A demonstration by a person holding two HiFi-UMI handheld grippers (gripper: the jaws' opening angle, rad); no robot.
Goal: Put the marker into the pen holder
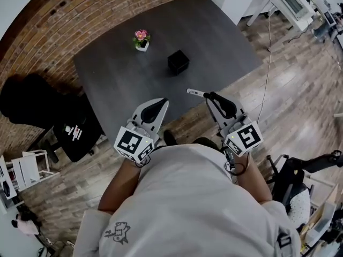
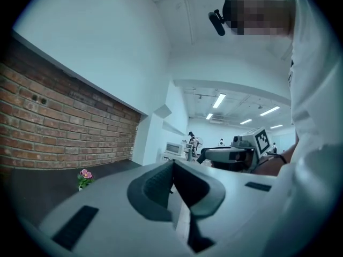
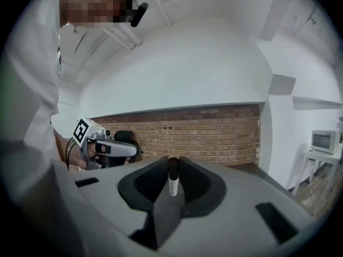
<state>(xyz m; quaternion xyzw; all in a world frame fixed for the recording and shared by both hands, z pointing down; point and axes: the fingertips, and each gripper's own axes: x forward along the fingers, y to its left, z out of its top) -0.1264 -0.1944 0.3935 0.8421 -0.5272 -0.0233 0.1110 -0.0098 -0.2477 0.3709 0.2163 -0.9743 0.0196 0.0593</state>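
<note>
A white marker [image 1: 195, 93] with a black cap is pinched crosswise in my right gripper [image 1: 210, 96], sticking out to the left over the table's near edge. In the right gripper view the marker [image 3: 172, 180] stands upright between the pads, with my right gripper [image 3: 172, 167] shut on it. The black cube-shaped pen holder [image 1: 178, 62] stands in the middle of the dark grey table [image 1: 118, 74], well beyond both grippers. My left gripper [image 1: 162, 103] hovers at the table's near edge. Its pads meet with nothing between them in the left gripper view [image 2: 172, 169].
A small white pot of pink flowers [image 1: 141, 39] stands on the table, left of the holder. A brick wall [image 1: 80, 15] runs behind the table. Black seats [image 1: 37, 103] stand at the left, and a white desk [image 1: 284, 4] at the far right on the wooden floor.
</note>
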